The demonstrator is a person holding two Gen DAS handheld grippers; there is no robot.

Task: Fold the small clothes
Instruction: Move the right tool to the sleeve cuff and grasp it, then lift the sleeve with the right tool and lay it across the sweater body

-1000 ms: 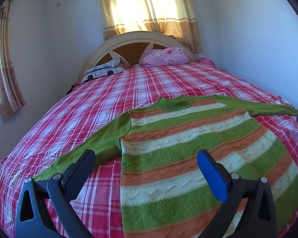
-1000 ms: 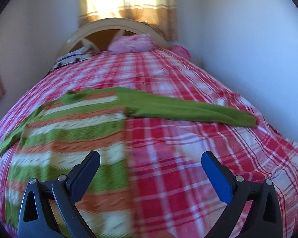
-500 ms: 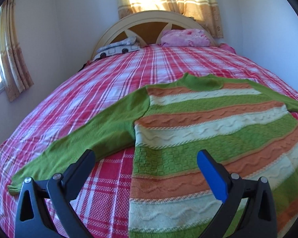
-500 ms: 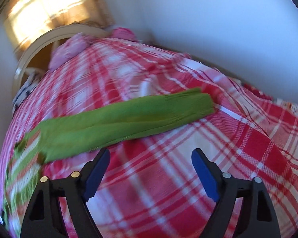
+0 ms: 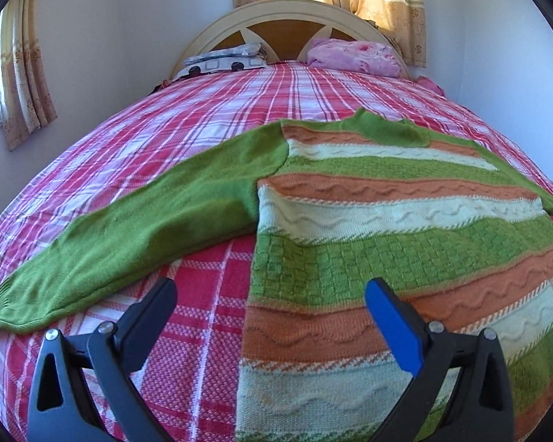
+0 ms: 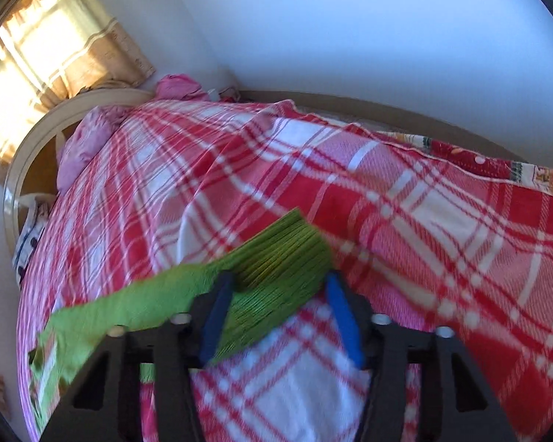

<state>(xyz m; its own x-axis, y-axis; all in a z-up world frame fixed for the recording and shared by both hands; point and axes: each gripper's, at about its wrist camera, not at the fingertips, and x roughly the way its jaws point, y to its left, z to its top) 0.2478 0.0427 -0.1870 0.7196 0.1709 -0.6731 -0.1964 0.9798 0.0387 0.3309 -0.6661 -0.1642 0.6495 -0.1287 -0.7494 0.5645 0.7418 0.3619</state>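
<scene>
Right gripper [image 6: 280, 287] brought onto sweater [image 5: 387, 221] cuff; jaws just narrowed, cuff between, clamping not confirmed. Left gripper [image 5: 269, 294] lowered nearer; jaws apart, empty.

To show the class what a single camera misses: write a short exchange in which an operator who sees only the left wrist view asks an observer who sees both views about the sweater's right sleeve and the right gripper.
Operator: My left gripper hangs open over the sweater, and its right sleeve runs out of my picture. Where is the right gripper?
Observer: The right gripper is at that sleeve's ribbed cuff. Its jaws have just been closing with the cuff between them, but blur hides whether the pads press.
Operator: What lies beyond the cuff?
Observer: Plaid bedspread, then a patterned cloth at the bed's edge by the wall.
</scene>
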